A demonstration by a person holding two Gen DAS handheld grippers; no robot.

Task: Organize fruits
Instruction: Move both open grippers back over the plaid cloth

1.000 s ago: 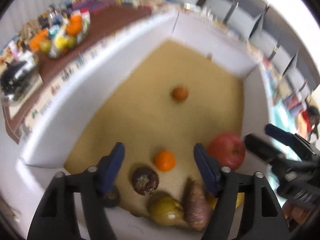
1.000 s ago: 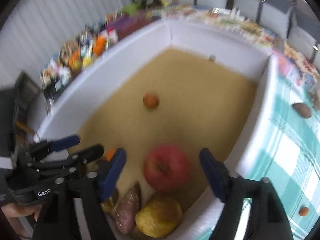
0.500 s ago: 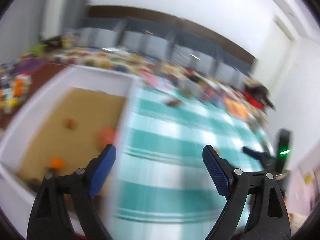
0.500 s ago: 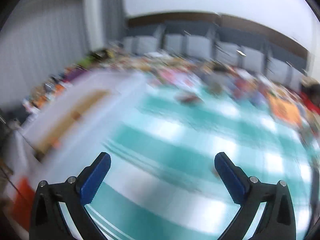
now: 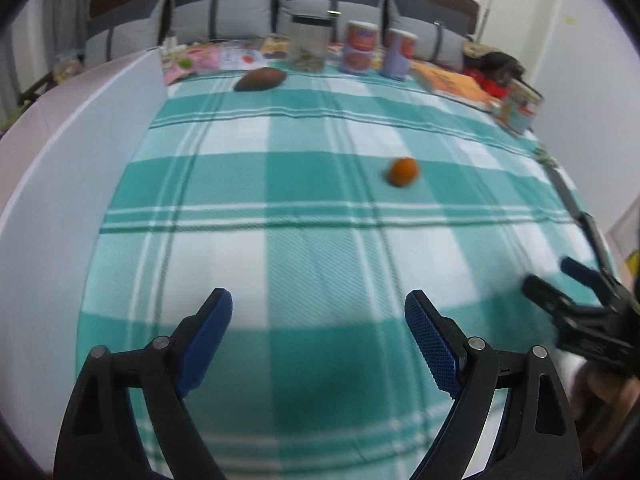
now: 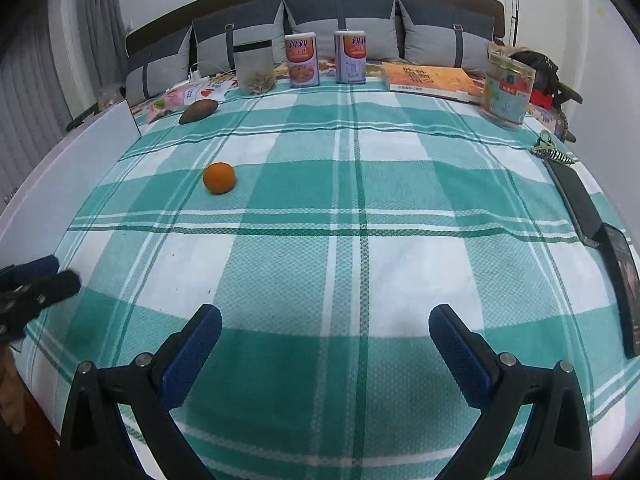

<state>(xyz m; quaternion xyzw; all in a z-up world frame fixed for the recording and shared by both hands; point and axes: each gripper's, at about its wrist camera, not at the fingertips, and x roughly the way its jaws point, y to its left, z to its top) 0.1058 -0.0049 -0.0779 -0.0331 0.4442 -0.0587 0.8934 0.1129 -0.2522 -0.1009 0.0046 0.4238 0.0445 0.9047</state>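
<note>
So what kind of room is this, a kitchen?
More likely a living room at home: grey cushions line a sofa back, behind a table under a green checked cloth with snack tins and a book.

Checked cloth (image 6: 360, 240) bears orange (image 6: 219, 177), cans (image 6: 302, 60), book (image 6: 432, 78).

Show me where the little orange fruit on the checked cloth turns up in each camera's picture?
Left wrist view: orange fruit, right of centre, upper half.
Right wrist view: orange fruit, left of centre, upper half.
Shared landmark: the brown sweet potato at the cloth's far left.
</note>
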